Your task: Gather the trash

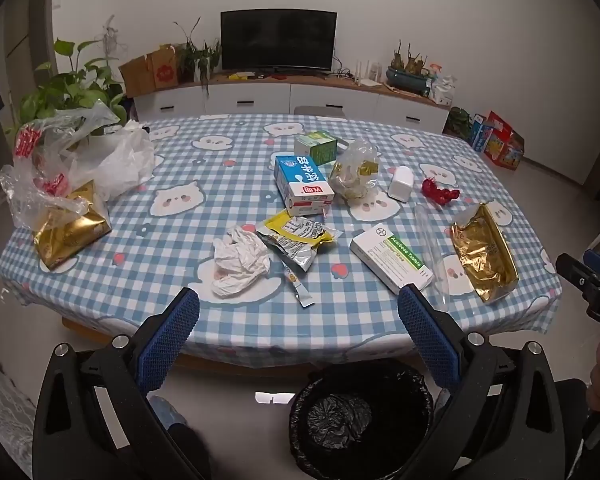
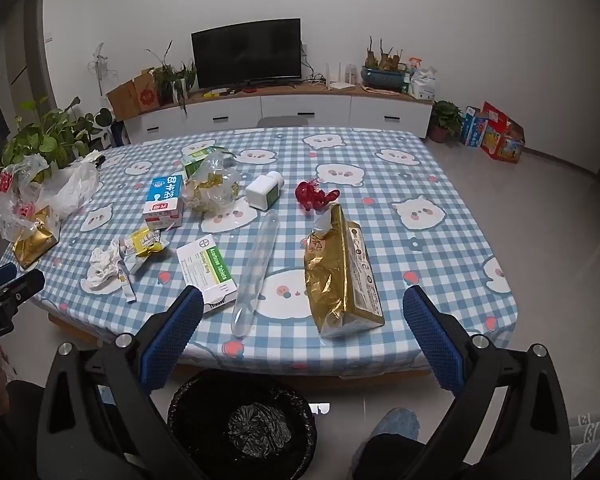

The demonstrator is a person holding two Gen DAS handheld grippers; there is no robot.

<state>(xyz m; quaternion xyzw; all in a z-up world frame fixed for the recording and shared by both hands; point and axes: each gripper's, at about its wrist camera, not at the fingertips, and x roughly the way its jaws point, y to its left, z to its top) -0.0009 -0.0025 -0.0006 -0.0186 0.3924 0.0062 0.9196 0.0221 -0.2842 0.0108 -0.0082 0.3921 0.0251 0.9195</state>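
Trash litters the worktop (image 1: 228, 152): crumpled tissue (image 1: 240, 266), light and soft, pinch anywhere; gold bag (image 2: 342, 276), probably crinkly, take its torn lip. Left tongs (image 1: 299, 312) and right tongs (image 2: 303, 308) gape empty above the bin (image 2: 242, 426).

Left gripper (image 1: 298, 300) and right gripper (image 2: 303, 300) hover, jaws wide apart.
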